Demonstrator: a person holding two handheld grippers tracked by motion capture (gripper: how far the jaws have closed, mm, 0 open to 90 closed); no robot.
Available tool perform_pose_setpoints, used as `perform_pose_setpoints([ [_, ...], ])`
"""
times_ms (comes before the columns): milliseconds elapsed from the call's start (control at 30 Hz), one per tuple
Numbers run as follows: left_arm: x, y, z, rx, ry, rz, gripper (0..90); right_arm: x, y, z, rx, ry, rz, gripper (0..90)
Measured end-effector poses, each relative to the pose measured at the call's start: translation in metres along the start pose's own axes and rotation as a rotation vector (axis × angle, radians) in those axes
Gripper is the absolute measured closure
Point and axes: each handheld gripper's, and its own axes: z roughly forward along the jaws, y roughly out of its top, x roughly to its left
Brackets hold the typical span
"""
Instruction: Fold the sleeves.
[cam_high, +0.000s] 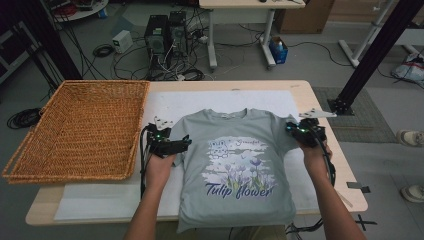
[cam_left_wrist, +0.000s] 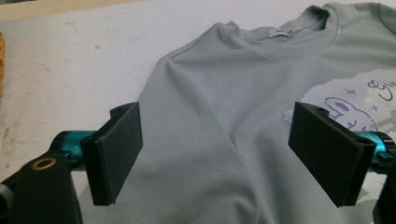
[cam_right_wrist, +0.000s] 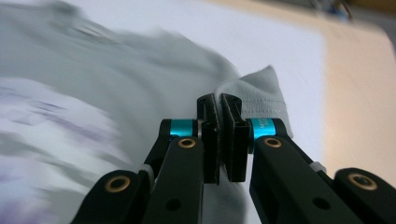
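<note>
So there's a grey-green t-shirt (cam_high: 235, 165) laid flat, print side up, on the white sheet (cam_high: 100, 200) that covers the table (cam_high: 320, 100), collar pointing away from the person and hem hanging a bit over the near edge. Its long axis runs straight away from them, so the two sleeves stick out to either side, one per hand. The right gripper (cam_high: 300, 131) has its jaws pressed together on the hem of the right sleeve (cam_right_wrist: 261, 95); in the right gripper view you can see the stitched edge bunched up just past the pads. The left gripper (cam_high: 175, 145) is a different story: jaws spread wide, hovering over the left sleeve (cam_left_wrist: 196, 140) with cloth lying between the two pads, not clamped on anything as far as I can tell. It's pointing in toward the middle of the shirt from the left edge. My guess is this is the start of a fold, and the left one needs to drop and close on that sleeve before anything lifts evenly. There's a big wicker basket (cam_high: 80, 130) just left of the shirt, so the left hand is the nearer one if the shirt ends up going in there.
</note>
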Motion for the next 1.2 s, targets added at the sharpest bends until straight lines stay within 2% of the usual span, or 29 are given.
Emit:
perform_pose_setpoints([
  [33,0.0,0.0,0.0,0.0,0.0,0.0,17.8,0.01,0.007,0.004,-0.004,0.038,-0.025,86.7],
  [67,0.001,-0.001,-0.001,0.003,0.006,-0.008,17.8,0.02,0.012,0.008,-0.003,0.079,-0.036,81.8],
  [100,0.001,-0.003,-0.001,0.01,0.015,-0.008,17.8,0.026,0.015,0.011,-0.009,0.111,-0.036,69.3],
  [133,0.001,-0.004,-0.001,0.016,0.021,-0.014,17.8,0.031,0.018,0.013,-0.03,0.142,-0.011,62.2],
  [167,0.001,-0.006,-0.001,0.022,0.021,-0.018,17.8,0.03,0.019,0.011,-0.059,0.151,0.018,60.4],
  [233,0.001,-0.01,-0.002,0.04,0.03,-0.013,17.8,0.02,0.017,0.005,-0.095,0.142,0.08,56.9],
  [333,0.0,-0.018,-0.002,0.05,0.041,-0.037,17.8,0.0,0.007,-0.002,-0.08,0.095,0.122,54.9],
  [400,-0.001,-0.023,-0.001,0.057,0.047,-0.047,17.9,-0.008,-0.002,-0.006,-0.073,0.081,0.148,54.1],
  [467,-0.004,-0.026,0.001,0.057,0.065,-0.056,18.3,-0.01,-0.01,-0.008,-0.064,0.068,0.141,53.5],
  [500,-0.006,-0.029,0.002,0.057,0.097,-0.05,18.4,-0.01,-0.013,-0.008,-0.062,0.066,0.137,53.3],
  [633,-0.007,-0.03,0.007,0.053,0.124,-0.042,26.3,-0.009,-0.023,-0.011,-0.05,0.071,0.115,52.9],
  [667,-0.006,-0.03,0.01,0.06,0.156,-0.044,26.5,-0.01,-0.025,-0.013,-0.054,0.075,0.112,52.8],
  [733,-0.004,-0.031,0.015,0.093,0.234,-0.053,27.4,-0.011,-0.027,-0.016,-0.057,0.074,0.108,52.7],
  [767,-0.002,-0.032,0.018,0.107,0.258,-0.067,27.4,-0.012,-0.028,-0.017,-0.059,0.075,0.107,52.7],
  [800,0.001,-0.033,0.021,0.13,0.277,-0.08,27.5,-0.013,-0.028,-0.019,-0.061,0.077,0.106,52.7],
  [833,0.001,-0.033,0.021,0.13,0.277,-0.08,27.5,-0.013,-0.028,-0.019,-0.061,0.077,0.106,52.7],
  [867,0.006,-0.036,0.027,0.178,0.27,-0.11,27.6,-0.014,-0.03,-0.021,-0.062,0.076,0.102,52.7],
  [900,0.006,-0.036,0.027,0.178,0.27,-0.11,33.5,-0.014,-0.031,-0.021,-0.062,0.077,0.101,52.7],
  [933,0.009,-0.039,0.029,0.166,0.252,-0.13,37.0,-0.015,-0.031,-0.022,-0.062,0.079,0.104,52.7],
  [967,0.008,-0.039,0.029,0.158,0.243,-0.118,41.7,-0.015,-0.032,-0.022,-0.063,0.079,0.105,52.8],
  [1000,0.008,-0.039,0.029,0.154,0.228,-0.103,50.3,-0.016,-0.033,-0.022,-0.062,0.079,0.105,52.7],
  [1100,0.005,-0.039,0.028,0.14,0.25,-0.084,73.7,-0.018,-0.035,-0.023,-0.063,0.081,0.112,52.8],
  [1133,0.007,-0.039,0.028,0.138,0.24,-0.099,85.1,-0.019,-0.036,-0.024,-0.068,0.081,0.117,52.8],
  [1200,0.008,-0.039,0.028,0.132,0.234,-0.108,85.9,-0.02,-0.038,-0.026,-0.072,0.08,0.122,52.7],
])
